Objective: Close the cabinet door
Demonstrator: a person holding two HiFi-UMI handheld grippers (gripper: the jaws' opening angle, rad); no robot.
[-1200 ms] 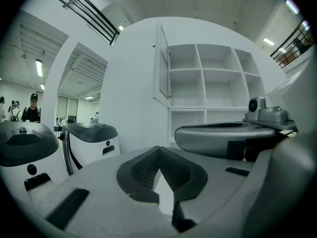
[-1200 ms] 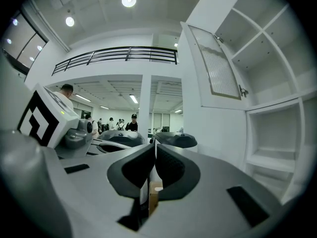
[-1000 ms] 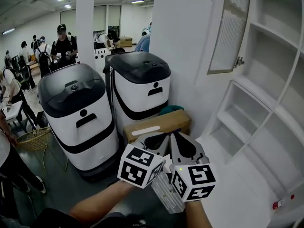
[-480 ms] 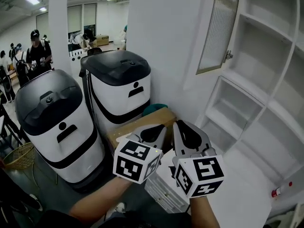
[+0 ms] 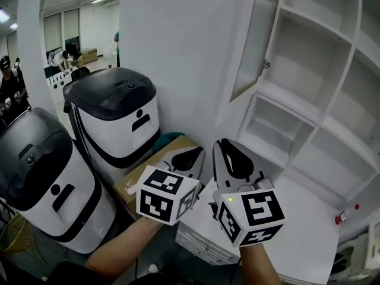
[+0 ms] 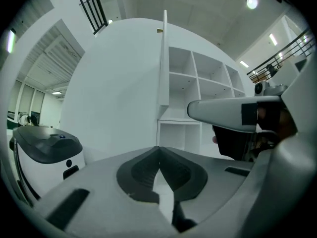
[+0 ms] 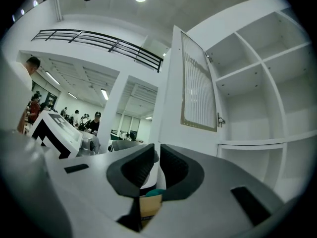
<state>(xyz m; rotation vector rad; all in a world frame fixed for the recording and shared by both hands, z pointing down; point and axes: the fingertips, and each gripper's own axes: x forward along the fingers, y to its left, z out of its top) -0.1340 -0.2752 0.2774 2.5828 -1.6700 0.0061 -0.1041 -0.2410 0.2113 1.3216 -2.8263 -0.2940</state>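
Note:
The white cabinet's door, with a ribbed glass panel and a small latch, stands swung open in front of the empty shelves. Both grippers are held level below it, side by side, touching nothing. My left gripper is shut and empty; in the left gripper view it faces the door edge-on. My right gripper is shut and empty too; in the right gripper view the door and latch rise above and right of the jaws.
Two white-and-black machines stand at the left, with a cardboard box beside the wall. A white counter carries a red-capped bottle. A slatted white unit sits below my hands. People stand far left.
The view has swung right, so the cabinet now fills more of the picture. Both grippers have moved together up and toward the open door, staying shut.

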